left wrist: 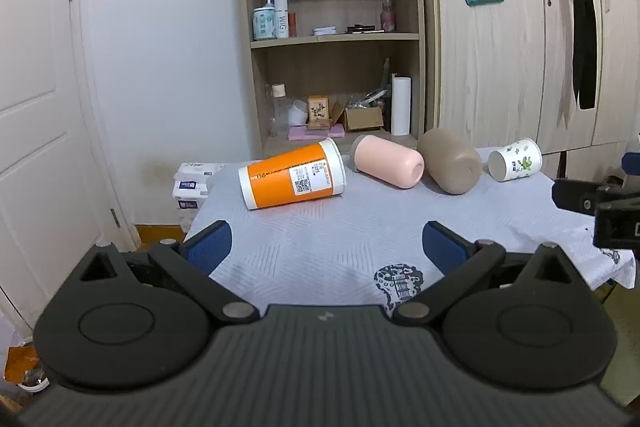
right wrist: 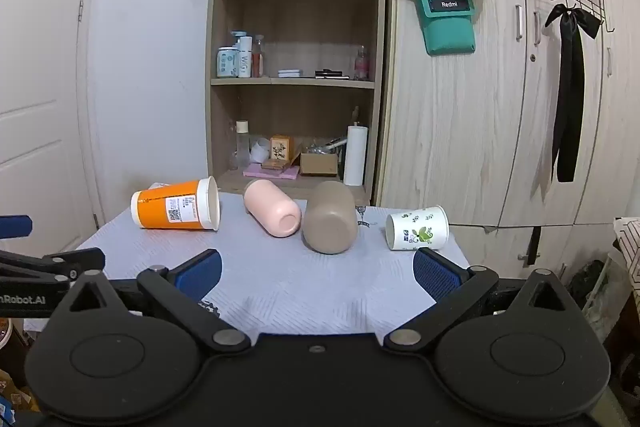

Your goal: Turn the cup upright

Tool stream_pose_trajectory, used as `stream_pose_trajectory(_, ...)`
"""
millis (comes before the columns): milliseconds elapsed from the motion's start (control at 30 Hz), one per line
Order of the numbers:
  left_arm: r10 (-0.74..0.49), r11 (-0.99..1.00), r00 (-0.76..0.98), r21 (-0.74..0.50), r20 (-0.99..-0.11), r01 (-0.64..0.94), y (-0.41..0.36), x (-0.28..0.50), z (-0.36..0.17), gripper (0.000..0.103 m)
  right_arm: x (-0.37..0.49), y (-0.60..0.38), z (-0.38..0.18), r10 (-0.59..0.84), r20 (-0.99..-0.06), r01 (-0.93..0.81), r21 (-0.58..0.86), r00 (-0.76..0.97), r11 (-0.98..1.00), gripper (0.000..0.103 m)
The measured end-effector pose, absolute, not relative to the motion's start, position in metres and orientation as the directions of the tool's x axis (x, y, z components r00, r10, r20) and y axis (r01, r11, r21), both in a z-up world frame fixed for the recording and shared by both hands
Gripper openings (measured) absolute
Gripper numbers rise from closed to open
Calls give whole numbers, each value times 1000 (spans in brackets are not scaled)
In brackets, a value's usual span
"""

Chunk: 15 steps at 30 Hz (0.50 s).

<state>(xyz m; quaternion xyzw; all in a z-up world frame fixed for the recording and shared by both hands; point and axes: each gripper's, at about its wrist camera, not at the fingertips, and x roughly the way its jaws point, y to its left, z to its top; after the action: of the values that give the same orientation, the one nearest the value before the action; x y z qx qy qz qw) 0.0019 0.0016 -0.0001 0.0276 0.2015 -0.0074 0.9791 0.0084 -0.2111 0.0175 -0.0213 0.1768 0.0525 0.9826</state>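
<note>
Four cups on their sides on the bench [left wrist: 320, 227]: orange cup [left wrist: 292, 175], pink cup [left wrist: 387, 163], brown cup [left wrist: 450, 161], floral cup [left wrist: 515, 159]; left hand-held gripper [left wrist: 326, 247] and right hand-held gripper [right wrist: 316, 273] both spread apart, empty

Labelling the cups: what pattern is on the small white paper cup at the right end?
Green leafy plant prints on the white paper cup, clearest in the right wrist view.

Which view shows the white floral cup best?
Right wrist: the floral cup lies on its side just ahead of the right gripper, unobstructed. In the left wrist view it sits smaller, near the table's far right corner.
</note>
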Motion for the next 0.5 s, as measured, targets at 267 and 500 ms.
stream_pose_trajectory(267,6,998,932,53,-362,14,2,-1,-3,103,8,-216,14,91,-344,-103,-17,935,995,103)
stream_pose_trajectory(500,28,999,926,40,-376,-14,14,-1,-5,103,14,-218,11,74,-360,-89,-23,930,996,103)
